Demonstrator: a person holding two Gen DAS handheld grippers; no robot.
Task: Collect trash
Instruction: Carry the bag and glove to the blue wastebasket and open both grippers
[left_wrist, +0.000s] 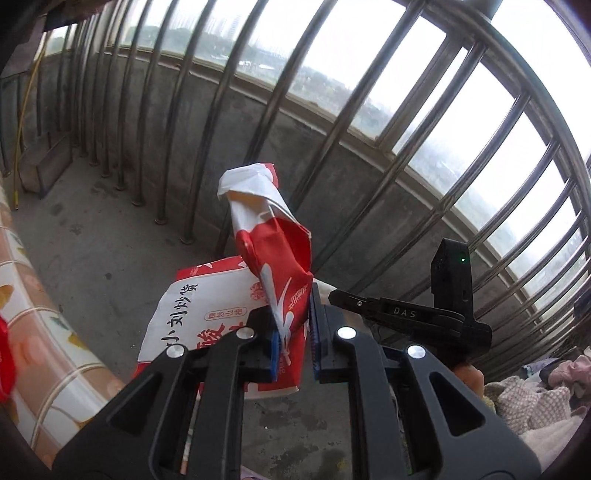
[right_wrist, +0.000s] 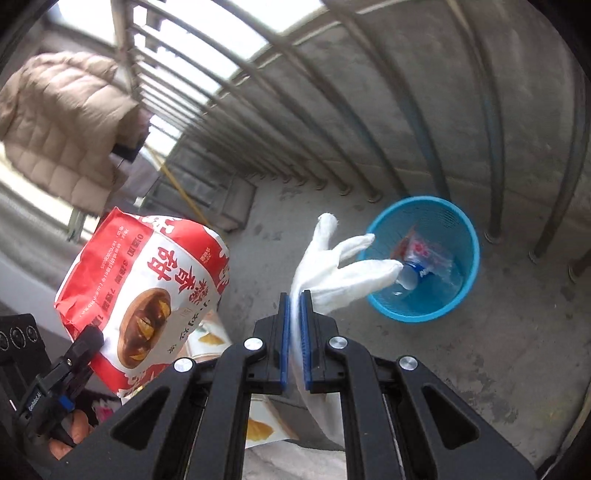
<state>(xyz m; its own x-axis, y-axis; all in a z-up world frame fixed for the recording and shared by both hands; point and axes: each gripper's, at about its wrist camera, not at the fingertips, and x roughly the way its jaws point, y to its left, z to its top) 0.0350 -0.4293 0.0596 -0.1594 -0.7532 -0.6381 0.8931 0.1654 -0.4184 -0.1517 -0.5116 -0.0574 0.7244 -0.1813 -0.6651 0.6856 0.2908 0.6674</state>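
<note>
- We see the red-and-white snack bag (left_wrist: 275, 284) clamped between the blue pads of the left gripper (left_wrist: 293, 332); its lower end is hidden behind the jaws, and its crumpled top rises up and slightly left, long axis near upright.
- In the right wrist view that same bag (right_wrist: 147, 295) is puffy, glossy plastic with printed characters, its lower edge cut off by the gripper frame.
- The right gripper (right_wrist: 294, 339) is pinched tight on a white cloth glove (right_wrist: 332, 266); the cuff is hidden below the jaws, and the limp fingers point right toward the bin.
- The blue mesh wastebasket (right_wrist: 469, 236) stands on the concrete floor near the metal railing bars (right_wrist: 424, 140), well apart from both held items.
- Inside it lie a clear bottle (right_wrist: 410, 275) and a wrapper (right_wrist: 424, 253), partly covered by the glove tips.
- A beige quilted jacket (right_wrist: 62, 122) hangs at upper left.
</note>
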